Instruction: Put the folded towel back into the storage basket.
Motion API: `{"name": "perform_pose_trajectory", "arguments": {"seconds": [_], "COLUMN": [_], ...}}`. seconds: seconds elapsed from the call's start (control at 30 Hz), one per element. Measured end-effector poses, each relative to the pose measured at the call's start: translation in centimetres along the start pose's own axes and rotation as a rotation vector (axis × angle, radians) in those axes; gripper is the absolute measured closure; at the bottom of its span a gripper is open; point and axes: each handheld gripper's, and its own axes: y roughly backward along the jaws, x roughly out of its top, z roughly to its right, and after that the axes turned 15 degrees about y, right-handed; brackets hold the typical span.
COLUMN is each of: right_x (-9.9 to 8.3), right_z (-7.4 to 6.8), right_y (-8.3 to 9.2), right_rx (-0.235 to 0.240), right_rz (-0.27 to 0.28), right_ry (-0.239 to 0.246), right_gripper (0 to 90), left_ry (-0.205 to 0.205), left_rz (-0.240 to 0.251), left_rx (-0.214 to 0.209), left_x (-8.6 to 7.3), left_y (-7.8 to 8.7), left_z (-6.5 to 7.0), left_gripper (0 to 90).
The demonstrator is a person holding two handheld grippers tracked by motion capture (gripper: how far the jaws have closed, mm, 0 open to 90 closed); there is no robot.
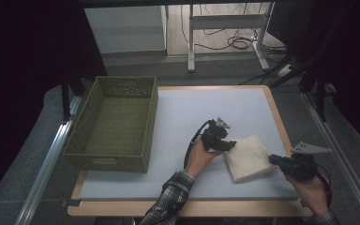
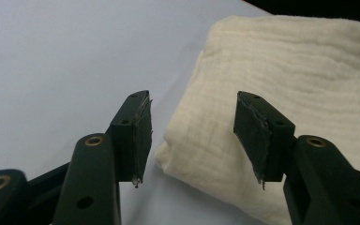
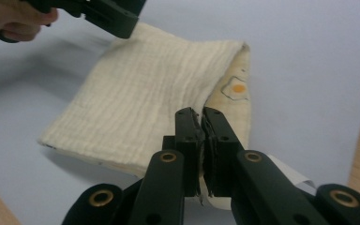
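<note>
From above, your left tongs (image 1: 228,144) sit at the cloth's (image 1: 249,156) left corner, and your right tongs (image 1: 275,159) meet its right edge. The cloth lies folded on the table (image 1: 178,117) between the two. A green basket (image 1: 115,123) stands well to the left of your left tongs, apart from everything else.

Along your left tongs (image 2: 193,136), the jaws stand partly open with nothing pressed between them. The cloth's (image 2: 281,75) folded corner lies just ahead of them and between their tips, and the pads do not touch it. Bare table (image 2: 65,56) stretches away on the left jaw's side.

Along your right tongs (image 3: 201,117), the jaws are clamped together on the near edge of the cloth (image 3: 145,89), pinching its layers; a fried-egg print shows just past the tips. Your left tongs (image 3: 108,16) rest over the cloth's far corner, with your hand (image 3: 9,18) behind them.
</note>
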Motion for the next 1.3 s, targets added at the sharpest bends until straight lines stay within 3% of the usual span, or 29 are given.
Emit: {"name": "perform_pose_trajectory", "arguments": {"seconds": [0.2,0.37,0.43,0.5,0.67,0.77,0.8,0.83,0.93,1.0,1.1,1.3], "right_x": [-2.1,-3.2,-3.3,-3.2,-3.4,-3.4,-3.4,-3.4,-3.5,-3.6,-3.5,-2.1], "right_z": [1.3,1.8,1.7,1.6,1.8,1.4,1.4,1.3,1.4,1.4,1.2,0.4], "right_y": [-0.9,-1.6,-1.8,-1.8,-2.0,-1.9,-1.9,-1.9,-1.9,-1.9,-1.7,-1.1], "right_rx": [-0.029,-0.031,-0.037,-0.082,-0.065,-0.044,-0.044,-0.018,0.005,0.025,0.036,0.059], "right_rz": [-0.066,-0.091,-0.103,-0.122,-0.130,-0.129,-0.129,-0.125,-0.117,-0.104,-0.091,-0.044], "right_ry": [-0.045,-0.065,-0.054,-0.028,-0.046,-0.062,-0.062,-0.073,-0.096,-0.110,-0.112,-0.089], "right_gripper": [85.0,83.7,77.4,67.6,64.4,77.0,77.0,84.6,86.7,87.2,87.5,87.5], "left_ry": [-0.024,-0.027,-0.028,-0.026,-0.017,-0.020,-0.020,-0.026,-0.032,-0.045,-0.048,-0.039], "left_rz": [-0.025,-0.027,-0.025,-0.025,-0.020,-0.031,-0.031,-0.052,-0.100,-0.126,-0.118,-0.096], "left_rx": [0.031,0.030,0.030,0.032,0.017,0.006,0.006,0.013,0.026,0.040,0.023,0.009], "left_x": [-0.2,-0.2,-0.1,0.0,0.3,0.8,0.8,1.0,1.2,1.0,0.9,1.1], "left_y": [-0.8,-0.9,-0.8,-0.5,-0.3,-0.8,-0.8,-1.4,-2.5,-2.9,-2.6,-0.8], "left_z": [0.4,0.4,0.4,0.3,0.2,0.5,0.5,0.7,0.8,0.8,0.5,-0.1], "left_gripper": [45.4,45.0,45.0,45.1,46.9,49.3,50.8,52.6,59.8,69.5,84.3,85.9]}}
